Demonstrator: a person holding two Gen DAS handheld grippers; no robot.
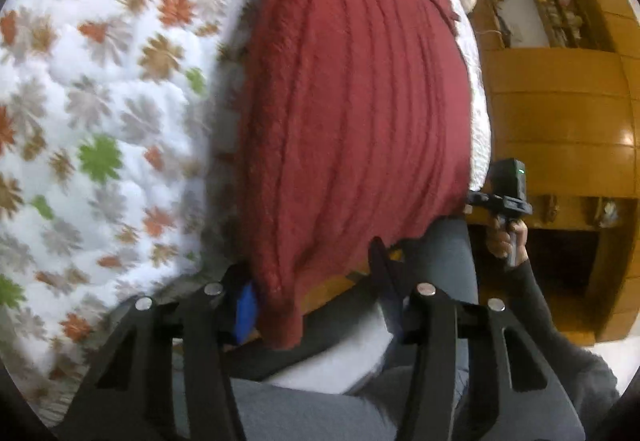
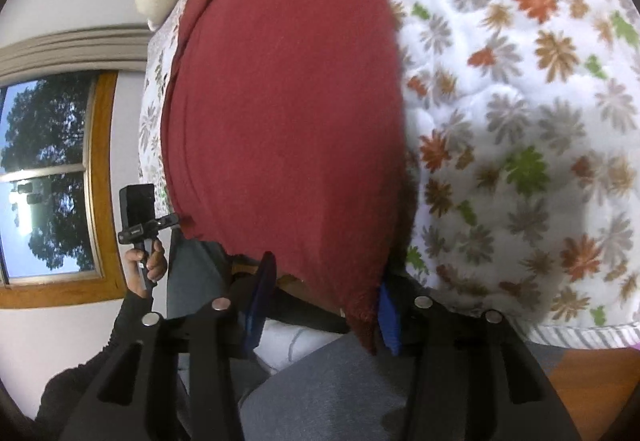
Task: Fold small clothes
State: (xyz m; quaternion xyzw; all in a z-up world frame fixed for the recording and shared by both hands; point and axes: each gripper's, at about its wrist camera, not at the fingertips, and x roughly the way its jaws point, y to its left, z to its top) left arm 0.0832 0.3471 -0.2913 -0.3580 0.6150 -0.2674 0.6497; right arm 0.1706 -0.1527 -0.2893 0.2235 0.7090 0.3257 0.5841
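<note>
Bedroom: floral quilt [image 1: 100,101] over the bed, wooden cabinets [image 1: 560,101] at 3 o'clock in the left view, window [image 2: 48,177] at 9 o'clock in the right view.

Left gripper [image 1: 312,293]: jaws wide apart, red knit garment [image 1: 352,101] draped against one blue pad only, not pinched. Right gripper [image 2: 326,305]: same, spread, cloth corner beside its pad. Garment hangs between both, upper part lying on the quilt; the person's grey-clad legs [image 1: 320,409] are below.

Risks: unclamped corners could slip off the pads; uneven pull would skew the fold; loose knit may snag.
</note>
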